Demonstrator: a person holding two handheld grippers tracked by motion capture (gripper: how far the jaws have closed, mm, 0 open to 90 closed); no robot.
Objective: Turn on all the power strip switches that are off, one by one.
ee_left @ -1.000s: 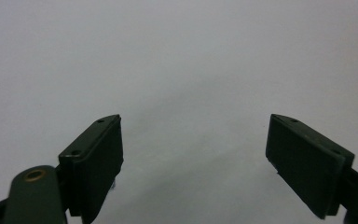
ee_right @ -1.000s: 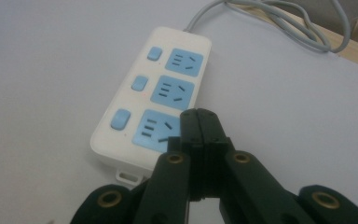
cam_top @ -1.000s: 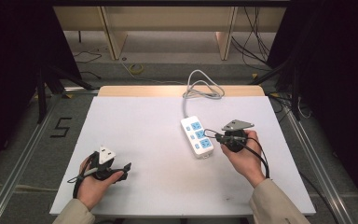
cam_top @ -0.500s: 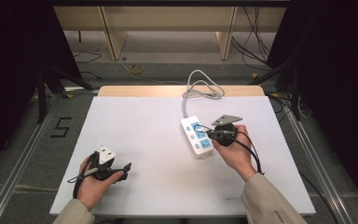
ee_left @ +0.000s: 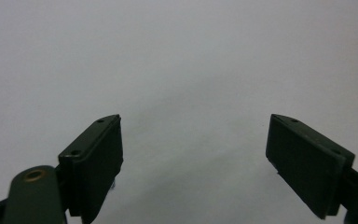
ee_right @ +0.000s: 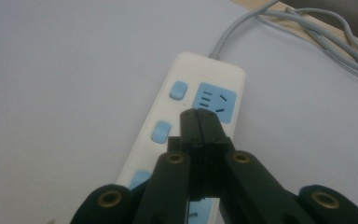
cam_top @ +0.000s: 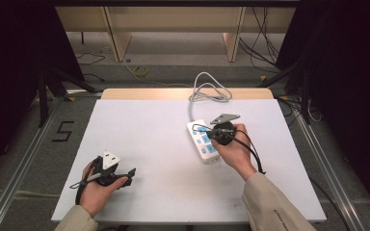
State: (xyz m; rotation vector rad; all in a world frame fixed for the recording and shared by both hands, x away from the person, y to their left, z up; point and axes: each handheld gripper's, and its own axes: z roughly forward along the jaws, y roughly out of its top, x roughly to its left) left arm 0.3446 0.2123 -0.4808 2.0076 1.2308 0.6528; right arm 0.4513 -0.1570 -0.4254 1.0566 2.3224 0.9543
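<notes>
The right gripper (ee_right: 199, 116), clenched empty, hovers over the power strip (ee_right: 177, 140). Its nearest blue switch (ee_right: 161, 132) sits just left of the tips; press there squarely. The left gripper (ee_left: 193, 154) gapes released.

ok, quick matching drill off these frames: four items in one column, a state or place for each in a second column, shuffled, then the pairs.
Items:
1. left gripper
2. right gripper
3. power strip
4. grey cable

States or places:
A. coiled at the far edge of the table
B. jaws shut, over the blue sockets
C. jaws wide apart, nothing between them
D. lies flat on the white table, white with blue sockets

Pairs: 1-C, 2-B, 3-D, 4-A
</notes>
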